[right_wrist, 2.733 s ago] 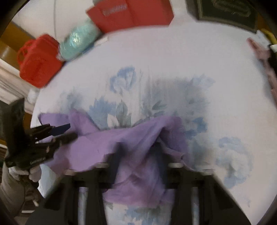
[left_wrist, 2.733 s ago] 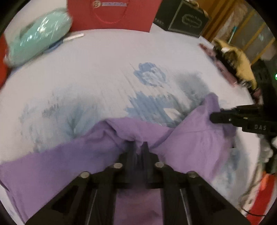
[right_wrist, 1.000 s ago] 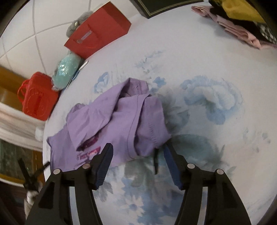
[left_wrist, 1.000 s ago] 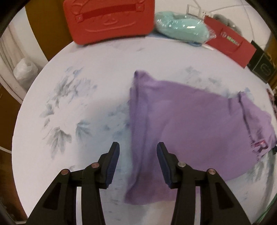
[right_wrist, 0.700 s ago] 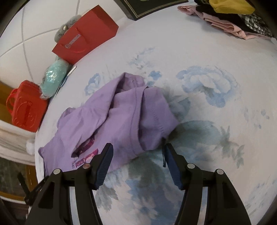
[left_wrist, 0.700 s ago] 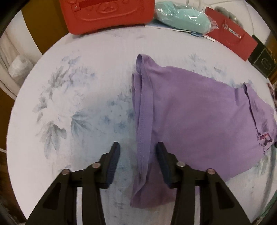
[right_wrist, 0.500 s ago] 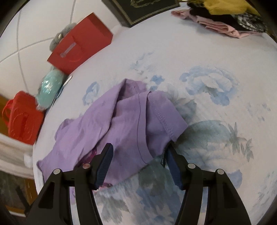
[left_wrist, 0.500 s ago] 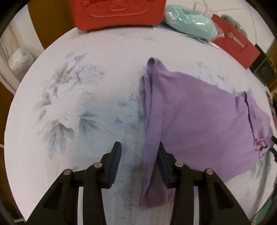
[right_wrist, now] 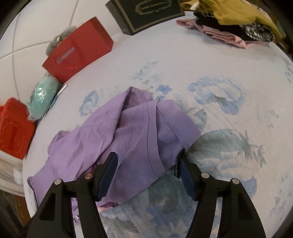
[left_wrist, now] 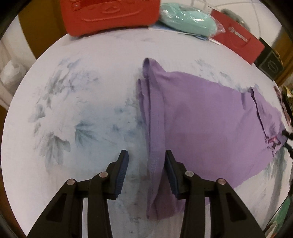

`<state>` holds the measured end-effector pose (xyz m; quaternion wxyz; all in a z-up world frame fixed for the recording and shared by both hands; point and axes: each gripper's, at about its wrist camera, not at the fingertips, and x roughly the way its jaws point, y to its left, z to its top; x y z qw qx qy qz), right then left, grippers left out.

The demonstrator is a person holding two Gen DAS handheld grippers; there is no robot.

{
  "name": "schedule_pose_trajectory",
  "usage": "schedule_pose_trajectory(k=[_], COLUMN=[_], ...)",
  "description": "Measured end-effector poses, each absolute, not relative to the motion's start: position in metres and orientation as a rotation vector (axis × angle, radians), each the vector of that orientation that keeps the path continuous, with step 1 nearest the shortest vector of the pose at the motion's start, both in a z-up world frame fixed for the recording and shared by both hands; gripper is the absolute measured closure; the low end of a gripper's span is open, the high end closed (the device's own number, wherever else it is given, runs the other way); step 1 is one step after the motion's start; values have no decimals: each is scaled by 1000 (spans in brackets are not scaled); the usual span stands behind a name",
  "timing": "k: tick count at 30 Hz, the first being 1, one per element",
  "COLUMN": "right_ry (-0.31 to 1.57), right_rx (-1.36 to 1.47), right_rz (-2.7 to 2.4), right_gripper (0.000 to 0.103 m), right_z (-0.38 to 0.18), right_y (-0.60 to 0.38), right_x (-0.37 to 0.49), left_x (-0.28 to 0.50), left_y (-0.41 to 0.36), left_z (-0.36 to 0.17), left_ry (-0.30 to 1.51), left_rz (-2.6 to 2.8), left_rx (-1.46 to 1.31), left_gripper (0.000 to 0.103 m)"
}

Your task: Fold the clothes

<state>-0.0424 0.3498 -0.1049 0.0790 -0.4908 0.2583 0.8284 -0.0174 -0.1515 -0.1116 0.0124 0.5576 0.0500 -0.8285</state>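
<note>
A purple T-shirt [left_wrist: 201, 117] lies spread on the white floral cloth. In the left wrist view its folded hem edge runs toward me and passes between my fingers. My left gripper [left_wrist: 146, 161] is open around that hem edge, low over the cloth. In the right wrist view the shirt [right_wrist: 131, 139] lies bunched, with a stitched sleeve edge on top. My right gripper [right_wrist: 148, 164] is open, its jaws on either side of the shirt's near end.
A red case [left_wrist: 109, 14], a mint plastic-wrapped bundle [left_wrist: 186, 20] and a red paper bag [left_wrist: 238, 44] stand along the far edge. A black box [right_wrist: 146, 12] and a pile of other clothes [right_wrist: 238, 20] sit at the far right in the right wrist view.
Both grippers let go of the shirt and opened; it now lies on the cloth. Over the last second both open grippers moved closer to the shirt's edges.
</note>
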Motion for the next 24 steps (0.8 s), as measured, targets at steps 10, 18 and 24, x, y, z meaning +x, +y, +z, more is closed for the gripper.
schedule_pose_trajectory(k=[10,18,24], right_ry=[583,631,696], right_rx=[-1468,-1385,-1453], right_rz=[2436,2497,2575], right_gripper=[75,75,99], right_z=[-104,-107,-108], right_y=[347,348,342], right_x=[-37,-40,-46], left_x=[-12,-11,-10], left_y=[-149,-142,-138], left_z=[-111,-115,-116], left_ry=[106,75,66], left_rz=[-2616,-2632,-2639], left_rx=[1723,1731,1734], left_gripper=[60,55,51])
